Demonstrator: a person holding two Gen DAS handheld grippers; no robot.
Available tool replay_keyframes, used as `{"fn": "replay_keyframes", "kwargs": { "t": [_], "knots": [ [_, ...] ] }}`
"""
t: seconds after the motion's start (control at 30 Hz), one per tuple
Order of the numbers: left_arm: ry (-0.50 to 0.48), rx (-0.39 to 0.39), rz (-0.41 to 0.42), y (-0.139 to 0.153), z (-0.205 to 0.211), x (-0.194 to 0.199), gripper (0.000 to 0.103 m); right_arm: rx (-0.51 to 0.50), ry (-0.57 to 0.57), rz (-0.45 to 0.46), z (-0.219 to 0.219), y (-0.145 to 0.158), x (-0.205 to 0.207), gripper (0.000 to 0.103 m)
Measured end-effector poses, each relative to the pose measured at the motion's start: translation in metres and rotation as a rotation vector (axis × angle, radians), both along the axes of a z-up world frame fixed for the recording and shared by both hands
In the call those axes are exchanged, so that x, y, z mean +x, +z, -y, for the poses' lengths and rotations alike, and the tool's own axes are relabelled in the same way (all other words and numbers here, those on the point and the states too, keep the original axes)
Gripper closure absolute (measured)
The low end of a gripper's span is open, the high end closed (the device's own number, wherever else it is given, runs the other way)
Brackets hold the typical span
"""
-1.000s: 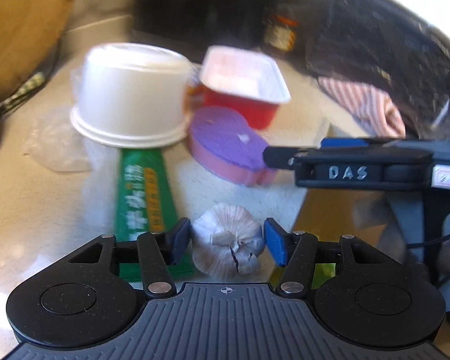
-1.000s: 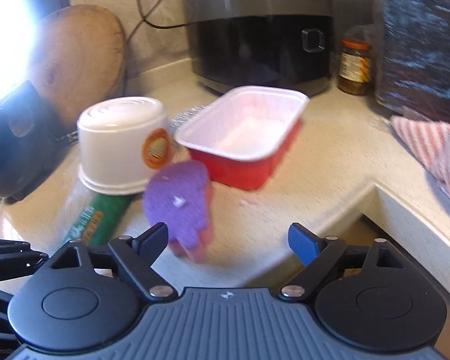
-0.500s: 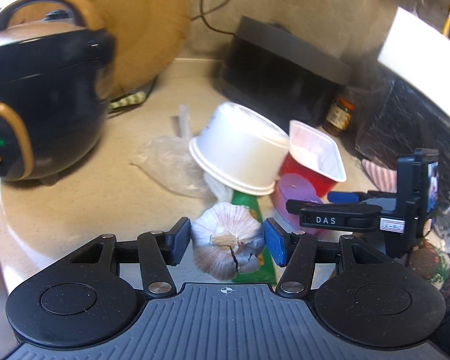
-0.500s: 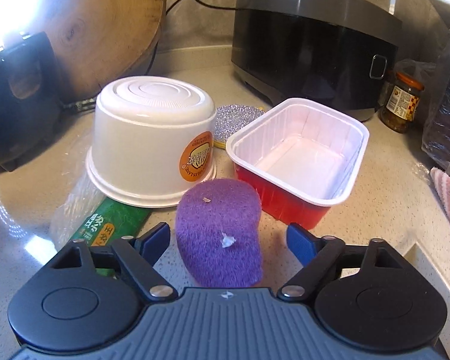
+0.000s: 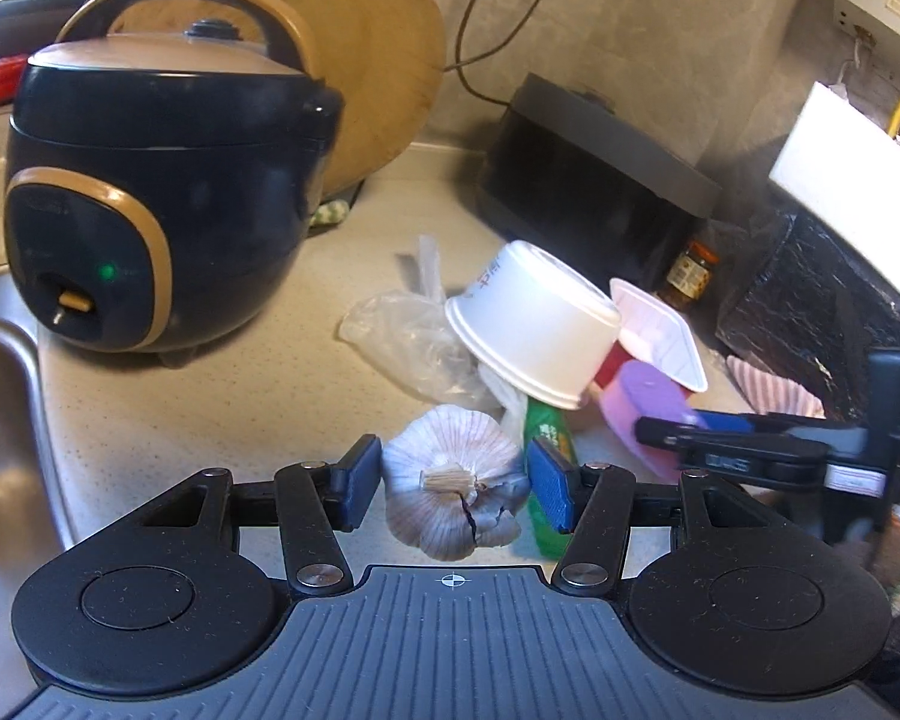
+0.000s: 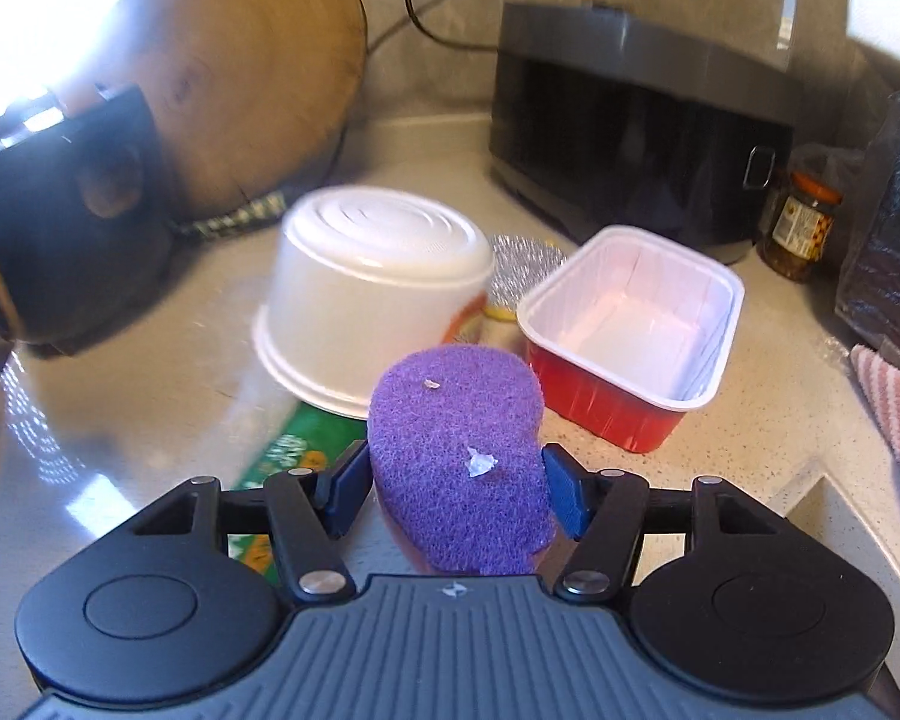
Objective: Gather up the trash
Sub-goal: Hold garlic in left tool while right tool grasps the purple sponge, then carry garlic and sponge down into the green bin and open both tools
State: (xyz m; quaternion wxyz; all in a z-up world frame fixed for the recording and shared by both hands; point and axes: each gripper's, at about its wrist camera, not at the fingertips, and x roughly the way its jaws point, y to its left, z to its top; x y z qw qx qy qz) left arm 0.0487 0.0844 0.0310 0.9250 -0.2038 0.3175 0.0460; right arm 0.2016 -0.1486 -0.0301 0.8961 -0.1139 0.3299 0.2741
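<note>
Left gripper (image 5: 455, 483): clamps garlic bulb (image 5: 453, 480) | Right gripper (image 6: 456, 489): jaws just closing, pads flanking purple sponge (image 6: 459, 456) on countertop (image 6: 750, 438)

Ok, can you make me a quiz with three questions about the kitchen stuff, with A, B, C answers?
1. What is between the left tongs?
A. a garlic bulb
B. a glass jar
C. a spoon

2. What colour is the sponge between the right tongs?
A. green
B. purple
C. yellow

3. How does the white bowl sit?
A. upright and full of soup
B. upside down
C. crushed flat

Answers:
1 A: both blue pads press the garlic bulb's sides.
2 B: the sponge's fuzzy top is purple, and the right tongs have just been closing with it between them.
3 B: the bowl's ringed bottom faces up and its wide rim is down.
</note>
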Motion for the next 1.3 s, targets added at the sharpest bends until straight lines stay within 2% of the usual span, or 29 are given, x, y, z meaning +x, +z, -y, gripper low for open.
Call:
{"fn": "replay_keyframes", "kwargs": {
  "t": [0.17, 0.3, 0.47, 0.57, 0.63, 0.77, 0.87, 0.93, 1.13, 1.17, 1.23, 1.3],
  "knots": [
    [-0.070, 0.014, -0.017, 0.001, 0.007, 0.016, 0.044, 0.058, -0.064, 0.019, 0.026, 0.015, -0.024, 0.041],
    [-0.174, 0.007, -0.018, 0.003, 0.030, 0.036, 0.044, 0.079, -0.162, 0.026, 0.057, 0.021, -0.032, 0.041],
    [-0.398, -0.017, -0.035, 0.000, 0.089, 0.073, 0.044, 0.063, -0.334, 0.036, 0.111, 0.011, -0.040, 0.041],
    [-0.562, -0.047, -0.098, -0.019, 0.143, 0.099, 0.043, 0.043, -0.468, 0.003, 0.153, -0.008, -0.040, 0.041],
    [-0.658, -0.076, -0.174, -0.044, 0.183, 0.118, 0.043, 0.030, -0.566, -0.033, 0.185, -0.026, -0.041, 0.041],
    [-0.768, -0.120, -0.452, -0.127, 0.262, 0.145, 0.044, -0.001, -0.755, -0.138, 0.249, -0.079, -0.050, 0.041],
    [-0.748, -0.137, -0.676, -0.202, 0.306, 0.160, 0.044, 0.030, -0.860, -0.264, 0.290, -0.128, -0.058, 0.041],
    [-0.710, -0.127, -0.781, -0.247, 0.326, 0.167, 0.044, 0.046, -0.908, -0.345, 0.309, -0.161, -0.062, 0.041],
    [-0.679, 0.042, -0.917, -0.352, 0.365, 0.181, 0.044, 0.071, -0.958, -0.554, 0.333, -0.247, -0.068, 0.041],
    [-0.664, 0.048, -0.939, -0.365, 0.364, 0.182, 0.044, 0.065, -0.952, -0.573, 0.333, -0.256, -0.069, 0.041],
    [-0.637, 0.005, -0.979, -0.383, 0.360, 0.188, 0.044, 0.051, -0.934, -0.591, 0.330, -0.266, -0.065, 0.041],
    [-0.611, -0.032, -0.990, -0.390, 0.354, 0.190, 0.048, 0.045, -0.907, -0.594, 0.329, -0.273, -0.064, 0.041]
  ]
}}
